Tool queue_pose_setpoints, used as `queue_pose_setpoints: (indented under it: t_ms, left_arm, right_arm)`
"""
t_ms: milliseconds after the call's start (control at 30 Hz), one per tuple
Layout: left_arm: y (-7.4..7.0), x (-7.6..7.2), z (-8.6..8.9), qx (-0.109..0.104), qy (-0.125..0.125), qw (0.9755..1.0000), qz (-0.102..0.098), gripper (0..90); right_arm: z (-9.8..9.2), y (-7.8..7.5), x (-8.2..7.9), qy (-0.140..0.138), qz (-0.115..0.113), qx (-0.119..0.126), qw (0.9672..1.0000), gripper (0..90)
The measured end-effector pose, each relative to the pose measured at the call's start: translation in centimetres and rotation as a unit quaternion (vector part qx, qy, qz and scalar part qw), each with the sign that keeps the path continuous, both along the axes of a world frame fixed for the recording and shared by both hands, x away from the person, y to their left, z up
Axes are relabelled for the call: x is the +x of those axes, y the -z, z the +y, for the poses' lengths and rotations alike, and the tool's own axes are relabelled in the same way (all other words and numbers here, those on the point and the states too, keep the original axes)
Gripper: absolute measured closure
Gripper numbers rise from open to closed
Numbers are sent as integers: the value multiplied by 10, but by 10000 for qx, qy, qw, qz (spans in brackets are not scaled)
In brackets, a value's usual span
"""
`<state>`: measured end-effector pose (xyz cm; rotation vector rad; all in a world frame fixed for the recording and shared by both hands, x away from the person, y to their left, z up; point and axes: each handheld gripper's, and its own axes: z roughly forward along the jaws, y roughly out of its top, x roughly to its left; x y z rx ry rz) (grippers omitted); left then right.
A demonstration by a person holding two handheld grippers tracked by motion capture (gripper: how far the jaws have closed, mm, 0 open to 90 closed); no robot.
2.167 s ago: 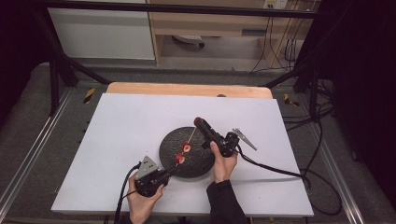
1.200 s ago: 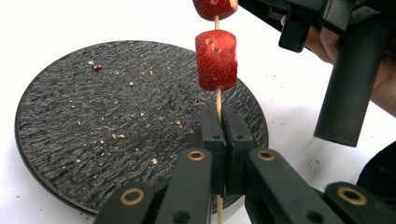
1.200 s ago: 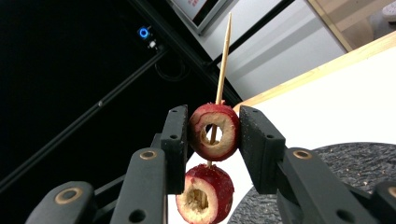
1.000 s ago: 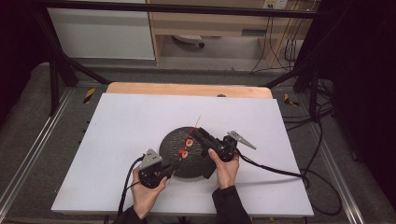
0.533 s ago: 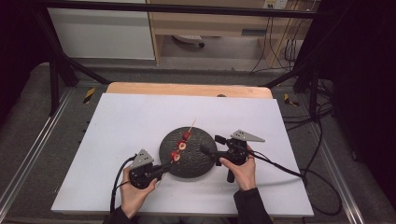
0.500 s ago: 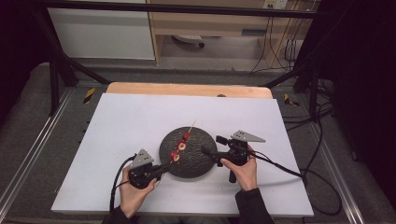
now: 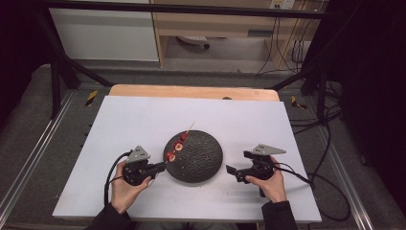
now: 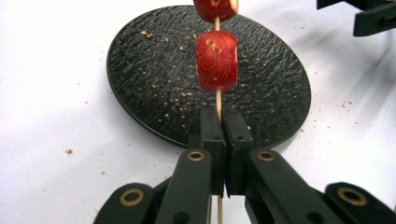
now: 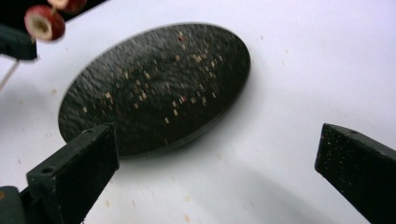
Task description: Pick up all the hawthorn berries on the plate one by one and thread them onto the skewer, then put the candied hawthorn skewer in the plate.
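While skewer is held: left hand-held gripper clamped on skewer, stick pinched between pads, pointing out over plate
Fruit: two red pieces threaded on skewer, raised above plate, not touching it
Plate: dark, round, crumbs on it, mid bench
Right hand-held gripper: jaws just opened wide, nothing between them, just beside plate's right edge, not touching
Hands: left hand and right hand at near bench edge
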<state>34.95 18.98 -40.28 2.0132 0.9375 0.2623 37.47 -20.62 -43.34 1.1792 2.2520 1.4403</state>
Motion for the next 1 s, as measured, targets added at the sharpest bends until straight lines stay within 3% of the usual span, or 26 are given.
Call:
queue_pose_setpoints:
  t_ms: [133, 633, 800, 1000]
  left_arm:
    - [-5, 7, 1, 81, 38, 9999, 91, 883]
    - [-11, 34, -14, 471, 59, 9982, 378, 883]
    - [-5, 43, -27, 697, 100, 9961, 541, 883]
    - [3, 44, -40, 972, 134, 9929, 668, 883]
  right_arm:
    - [-11, 5, -4, -27, 78, -273, 9996, 4]
    - [-29, 15, -12, -16, 271, -494, 9984, 4]
    - [-33, 14, -14, 3, 254, -441, 9987, 4]
    - [-36, 13, -15, 7, 267, -414, 9988, 5]
